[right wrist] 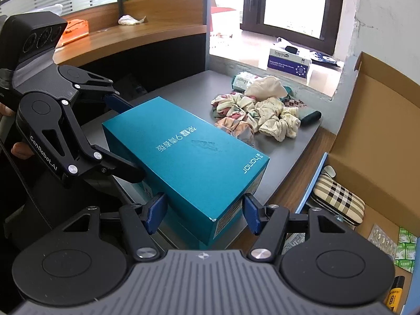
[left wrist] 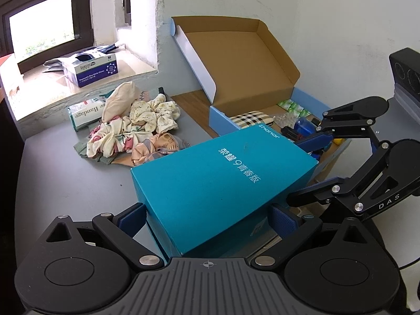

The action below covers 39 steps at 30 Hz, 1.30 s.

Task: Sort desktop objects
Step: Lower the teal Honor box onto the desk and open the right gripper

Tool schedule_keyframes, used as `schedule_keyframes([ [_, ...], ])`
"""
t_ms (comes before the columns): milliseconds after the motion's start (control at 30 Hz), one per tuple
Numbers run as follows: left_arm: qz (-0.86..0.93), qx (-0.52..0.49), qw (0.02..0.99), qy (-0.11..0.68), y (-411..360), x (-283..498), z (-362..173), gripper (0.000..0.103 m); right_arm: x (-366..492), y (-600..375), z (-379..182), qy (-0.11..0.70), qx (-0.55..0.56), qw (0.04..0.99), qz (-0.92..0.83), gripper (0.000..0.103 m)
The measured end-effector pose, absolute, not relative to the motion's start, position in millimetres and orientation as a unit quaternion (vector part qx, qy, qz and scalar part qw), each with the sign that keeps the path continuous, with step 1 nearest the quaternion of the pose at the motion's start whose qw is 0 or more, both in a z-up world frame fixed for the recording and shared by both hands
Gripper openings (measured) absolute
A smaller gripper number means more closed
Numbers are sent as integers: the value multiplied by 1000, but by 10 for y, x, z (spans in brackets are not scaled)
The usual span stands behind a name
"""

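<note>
A teal Honor phone box (left wrist: 210, 181) is held above the grey desk (left wrist: 65, 183); it also shows in the right wrist view (right wrist: 191, 162). My left gripper (left wrist: 207, 219) is shut on its near end, pads against both long sides. My right gripper (right wrist: 204, 210) is shut on the opposite end; it appears in the left wrist view (left wrist: 307, 168) at the box's far right. An open cardboard box with blue walls (left wrist: 241, 89) stands behind; it holds a plaid case (right wrist: 338, 199), medicine packs (left wrist: 291, 106) and small items.
A pile of fabric scrunchies (left wrist: 136, 126) and a bandage pack (left wrist: 84, 114) lie on the desk at the back left. A glove box (left wrist: 92, 69) sits on the windowsill. A curved wooden counter (right wrist: 126, 36) runs beyond the desk.
</note>
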<state>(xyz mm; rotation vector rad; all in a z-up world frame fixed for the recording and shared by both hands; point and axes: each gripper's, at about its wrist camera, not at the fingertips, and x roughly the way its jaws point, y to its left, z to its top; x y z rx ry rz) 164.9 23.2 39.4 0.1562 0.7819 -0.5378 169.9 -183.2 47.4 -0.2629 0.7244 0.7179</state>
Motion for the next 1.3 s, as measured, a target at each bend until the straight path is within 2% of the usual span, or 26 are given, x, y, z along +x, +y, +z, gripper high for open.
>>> schedule_keyframes([
  [533,-272,37,873,402,421,1771,275,99,1709,-1713,509,357,-120,865,332,69],
  [1233,-285,32,874,391,468,1617,268,99,1706,-1814,424,363,-86,865,336,68],
  [1300,-282,43,877,386,453,1576,294,99,1666,-1831,469,354,-90,869,335,76],
])
